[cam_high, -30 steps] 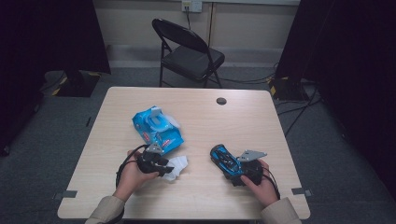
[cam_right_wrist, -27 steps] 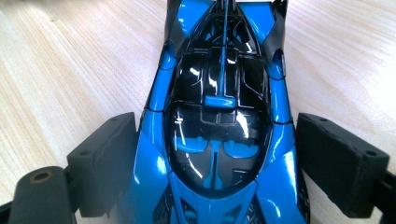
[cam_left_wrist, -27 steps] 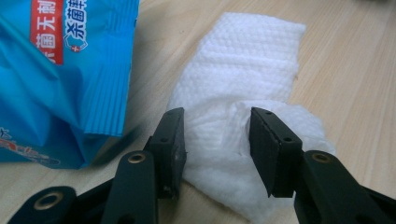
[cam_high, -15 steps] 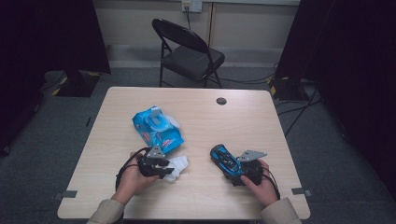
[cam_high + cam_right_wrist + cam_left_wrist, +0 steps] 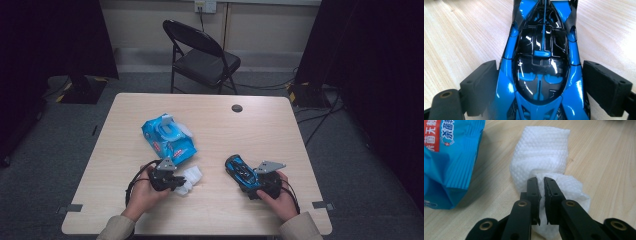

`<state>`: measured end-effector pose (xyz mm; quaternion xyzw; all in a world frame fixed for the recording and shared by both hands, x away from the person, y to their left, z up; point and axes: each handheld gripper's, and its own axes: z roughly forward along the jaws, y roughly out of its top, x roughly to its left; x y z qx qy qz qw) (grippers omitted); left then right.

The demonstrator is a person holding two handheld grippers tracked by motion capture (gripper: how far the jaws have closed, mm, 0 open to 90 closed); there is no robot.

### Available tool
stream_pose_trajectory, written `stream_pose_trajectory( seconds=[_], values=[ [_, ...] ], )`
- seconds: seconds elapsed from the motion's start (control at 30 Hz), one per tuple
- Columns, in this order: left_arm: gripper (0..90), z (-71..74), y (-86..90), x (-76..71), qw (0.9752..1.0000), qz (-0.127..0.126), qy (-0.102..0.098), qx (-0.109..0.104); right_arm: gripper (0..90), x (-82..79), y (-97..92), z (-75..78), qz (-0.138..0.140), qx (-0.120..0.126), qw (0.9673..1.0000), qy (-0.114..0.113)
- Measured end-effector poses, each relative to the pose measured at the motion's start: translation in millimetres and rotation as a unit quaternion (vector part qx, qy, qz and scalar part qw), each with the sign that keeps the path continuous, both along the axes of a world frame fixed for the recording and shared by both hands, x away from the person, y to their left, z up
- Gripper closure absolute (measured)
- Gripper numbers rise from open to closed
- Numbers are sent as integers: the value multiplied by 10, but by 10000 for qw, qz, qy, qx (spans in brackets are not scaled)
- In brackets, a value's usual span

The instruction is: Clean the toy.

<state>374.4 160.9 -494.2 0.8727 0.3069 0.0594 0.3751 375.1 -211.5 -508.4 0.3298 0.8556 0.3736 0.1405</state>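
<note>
Since the earlier frame our left gripper [image 5: 176, 181] has just been closing, its jaws now pinching the white wipe [image 5: 191, 176] on the table [image 5: 260, 130], beside the blue wipe pack [image 5: 168, 137]. In the left gripper view we see the wipe [image 5: 541, 157] nipped between nearly shut jaws. In the right gripper view our right gripper [image 5: 544, 87] clamps the blue toy car [image 5: 541, 62] by its sides.

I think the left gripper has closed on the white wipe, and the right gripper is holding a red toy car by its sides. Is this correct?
Not quite: the toy car is blue and black, not red, as the right gripper view shows. The rest holds: the left gripper has just been closing on the white wipe, and the right gripper holds the car by its sides.
</note>
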Motion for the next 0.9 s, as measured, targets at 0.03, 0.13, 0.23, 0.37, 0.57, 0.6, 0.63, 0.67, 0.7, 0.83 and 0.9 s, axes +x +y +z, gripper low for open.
stream_pose_trajectory(
  seconds=[0.03, 0.13, 0.23, 0.37, 0.57, 0.6, 0.63, 0.67, 0.7, 0.83, 0.9],
  values=[
    [838, -3, 3, -2, 10000, -10, -22, -12, 138, -3, 0, -1, 10, 4, 10000, -3],
    [839, -7, 12, -4, 10000, -23, -32, -41, 138, -10, -2, 1, 19, -8, 10000, -9],
    [839, -9, 13, -2, 10000, 3, -6, -73, 139, -18, -2, 0, 40, 0, 10000, -10],
    [839, -8, 14, 3, 10000, -4, 5, -73, 140, -35, -19, 2, 119, -11, 9999, -16],
    [838, -7, 14, 2, 10000, -27, -18, -65, 146, -78, -80, 4, 152, 43, 9999, 14],
    [839, -8, 16, 2, 10000, -29, -21, -66, 145, -93, -90, 5, 158, 30, 9999, 20],
    [838, -8, 17, 2, 10000, -28, -22, -69, 145, -104, -101, 5, 159, 16, 9999, -9],
    [838, -8, 17, 1, 10000, -27, -24, -69, 145, -112, -111, 5, 153, 15, 9999, -22],
    [839, -8, 17, -1, 10000, -24, -26, -69, 145, -122, -123, 4, 139, 26, 9999, 15],
    [839, -3, 15, 0, 10000, -9, -9, -80, 145, -151, -144, 3, 71, 18, 10000, -4],
    [839, 4, 12, 4, 9999, 22, 39, -105, 145, -156, -143, 3, 47, 16, 10000, -5]
  ],
)
